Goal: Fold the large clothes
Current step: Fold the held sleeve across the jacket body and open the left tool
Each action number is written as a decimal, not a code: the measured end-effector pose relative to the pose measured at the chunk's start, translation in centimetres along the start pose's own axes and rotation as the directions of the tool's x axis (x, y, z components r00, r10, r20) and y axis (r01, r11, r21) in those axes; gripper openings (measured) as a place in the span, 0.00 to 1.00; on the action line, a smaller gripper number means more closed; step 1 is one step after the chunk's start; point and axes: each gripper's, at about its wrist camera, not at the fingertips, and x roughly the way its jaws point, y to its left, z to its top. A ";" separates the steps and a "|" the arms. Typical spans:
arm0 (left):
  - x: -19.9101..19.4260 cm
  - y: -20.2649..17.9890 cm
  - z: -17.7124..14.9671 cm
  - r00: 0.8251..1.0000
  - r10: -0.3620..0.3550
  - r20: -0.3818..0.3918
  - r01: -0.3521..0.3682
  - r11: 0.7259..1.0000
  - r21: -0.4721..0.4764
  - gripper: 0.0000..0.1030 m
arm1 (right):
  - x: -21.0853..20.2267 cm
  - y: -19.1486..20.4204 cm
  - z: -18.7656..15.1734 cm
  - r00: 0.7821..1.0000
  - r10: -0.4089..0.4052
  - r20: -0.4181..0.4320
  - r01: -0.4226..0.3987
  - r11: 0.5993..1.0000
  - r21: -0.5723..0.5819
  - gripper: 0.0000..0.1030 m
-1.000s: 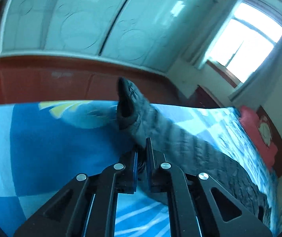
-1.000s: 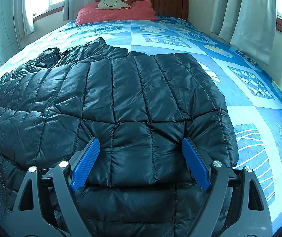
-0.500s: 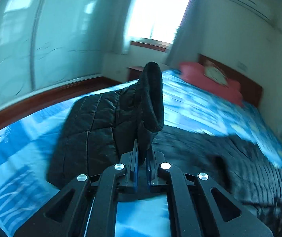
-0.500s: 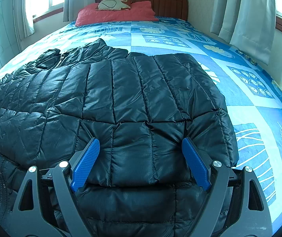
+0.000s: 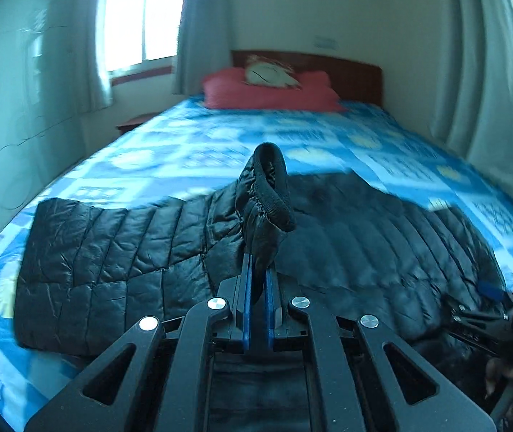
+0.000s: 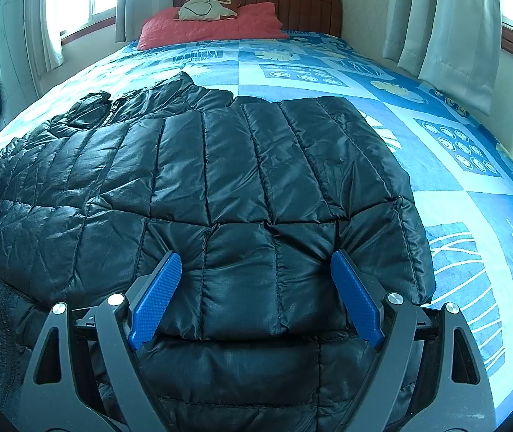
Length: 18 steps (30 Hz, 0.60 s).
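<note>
— While the black puffer jacket (image 6: 242, 180) lies spread on the blue bedspread (image 6: 454, 165), what grips it?
— Left gripper (image 5: 257, 280) pinches its raised sleeve cuff (image 5: 271, 187); right gripper (image 6: 256, 288) hangs wide apart, holding nothing.

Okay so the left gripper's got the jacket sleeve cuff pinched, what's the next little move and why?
Probably carry the sleeve cuff a bit further across and lower it onto the jacket body. The left gripper is shut on the sleeve with the cuff held up off the jacket, while the right gripper sits open over the near hem, gripping nothing. Laying the sleeve flat would finish this fold.
</note>
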 end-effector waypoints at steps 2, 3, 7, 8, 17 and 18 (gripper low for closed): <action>1.1 -2.2 -0.7 1.000 -0.008 -0.029 0.009 0.999 0.042 0.06 | 0.2 -0.2 0.2 1.000 0.005 0.001 -0.005 1.000 0.004 0.82; 1.4 -3.0 -0.9 0.999 -0.009 -0.037 0.011 0.998 0.057 0.06 | 0.1 -0.2 0.1 1.000 0.005 0.002 -0.005 1.000 0.005 0.82; 3.0 -5.8 -2.8 0.996 0.010 -0.086 0.003 0.989 0.149 0.06 | 0.1 -0.2 0.0 1.000 0.006 0.005 -0.006 1.000 0.007 0.82; 3.3 -6.3 -3.1 0.995 0.018 -0.096 -0.002 0.986 0.169 0.06 | 0.2 -0.4 0.2 1.000 0.007 0.005 -0.007 1.000 0.008 0.82; 1.4 -8.2 -2.9 0.994 -0.077 -0.075 0.091 0.976 0.199 0.71 | 0.2 -0.4 0.2 1.000 0.003 0.004 -0.004 1.000 0.009 0.82; 0.9 -8.2 -2.9 0.994 -0.076 -0.072 0.090 0.975 0.202 0.71 | 0.1 -0.2 0.0 1.000 0.003 0.004 -0.003 1.000 0.009 0.82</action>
